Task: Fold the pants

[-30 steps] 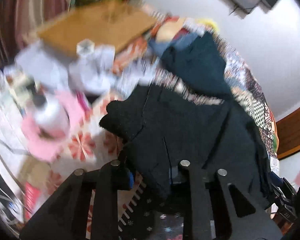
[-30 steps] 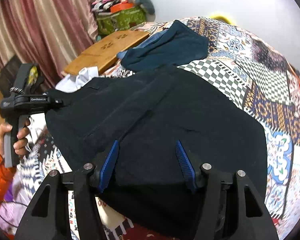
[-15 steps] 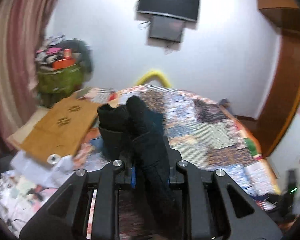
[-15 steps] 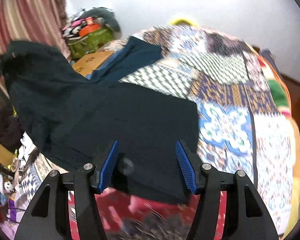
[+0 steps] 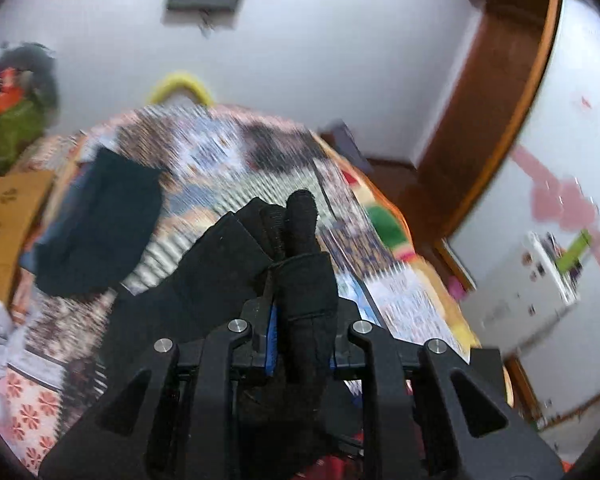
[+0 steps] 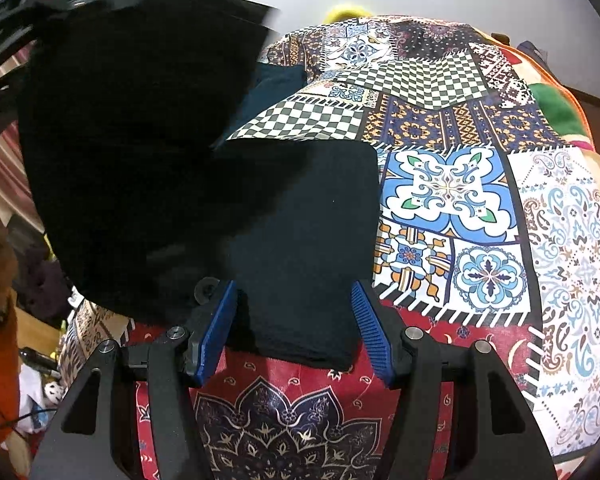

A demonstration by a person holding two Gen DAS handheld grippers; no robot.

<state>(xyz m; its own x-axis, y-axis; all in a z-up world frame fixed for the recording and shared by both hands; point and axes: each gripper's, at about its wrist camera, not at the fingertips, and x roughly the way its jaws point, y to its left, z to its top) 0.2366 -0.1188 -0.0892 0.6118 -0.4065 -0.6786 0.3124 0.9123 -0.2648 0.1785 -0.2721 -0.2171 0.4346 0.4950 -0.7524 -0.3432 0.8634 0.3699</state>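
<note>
Two grippers are sharing the work: the right gripper (image 6: 296, 330) is hovering with jaws apart over the flat half of the black pants (image 6: 304, 240) on the patchwork bedspread (image 6: 452, 192), while the left gripper (image 5: 300, 336) is clamping a lifted bunch. Ideally that raised, billowing half is being laid edge-to-edge.

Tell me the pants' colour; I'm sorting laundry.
Black pants, clearest in the right wrist view.

The raised pants (image 6: 132, 152) hide the bed's (image 6: 440, 128) far left corner; the left-wrist view is motion-blurred.
</note>
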